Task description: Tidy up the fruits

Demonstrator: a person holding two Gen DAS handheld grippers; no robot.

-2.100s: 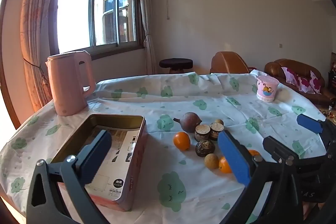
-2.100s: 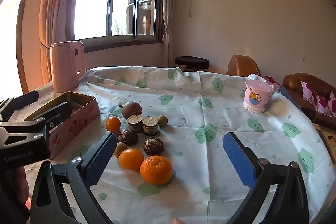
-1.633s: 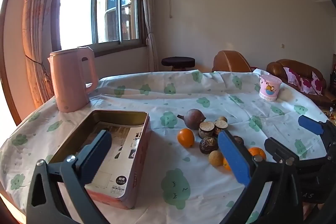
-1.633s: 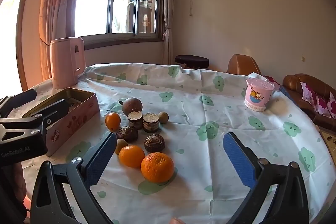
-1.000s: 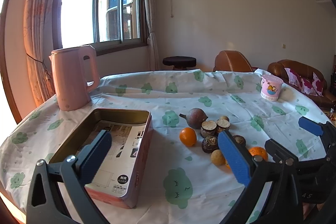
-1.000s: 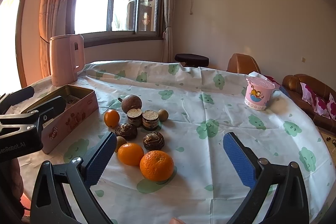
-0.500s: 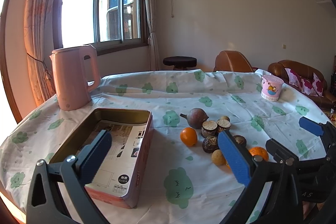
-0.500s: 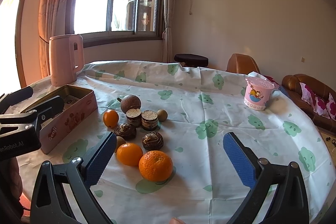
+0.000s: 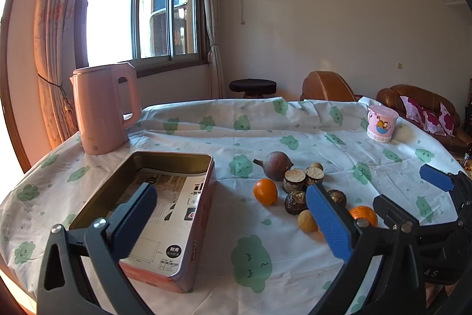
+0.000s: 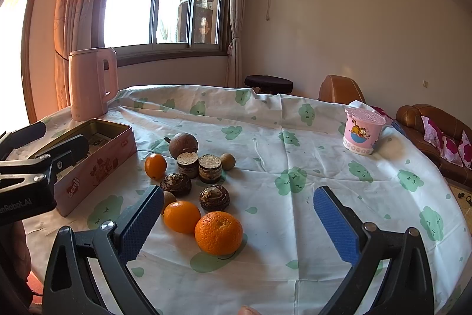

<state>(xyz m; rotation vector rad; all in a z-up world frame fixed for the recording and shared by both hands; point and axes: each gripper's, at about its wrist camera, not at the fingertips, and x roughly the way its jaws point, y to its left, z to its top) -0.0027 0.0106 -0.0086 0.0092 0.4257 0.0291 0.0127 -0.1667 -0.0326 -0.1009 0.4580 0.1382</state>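
Note:
Several fruits lie grouped on the tablecloth: a big orange [image 10: 218, 232], a smaller orange [image 10: 181, 216], a small orange [image 10: 155, 166] [image 9: 265, 191], a brown round fruit [image 10: 183, 141] [image 9: 277, 166], dark cut pieces [image 10: 198, 163] and small tan fruits. An open pink tin box [image 9: 153, 205] [image 10: 94, 164] stands to their left. My left gripper [image 9: 236, 220] is open and empty, above the box's right side. My right gripper [image 10: 236, 220] is open and empty, just behind the big orange.
A pink kettle [image 9: 103, 108] stands behind the box at the far left. A pink lidded cup [image 10: 362, 135] stands at the far right of the table. The table's front edge is close below both grippers. Sofas and a stool stand beyond the table.
Both views have shifted slightly; the fruits and box sit a little further from the grippers than two seconds ago. Both grippers stay open and nothing on the table has moved.

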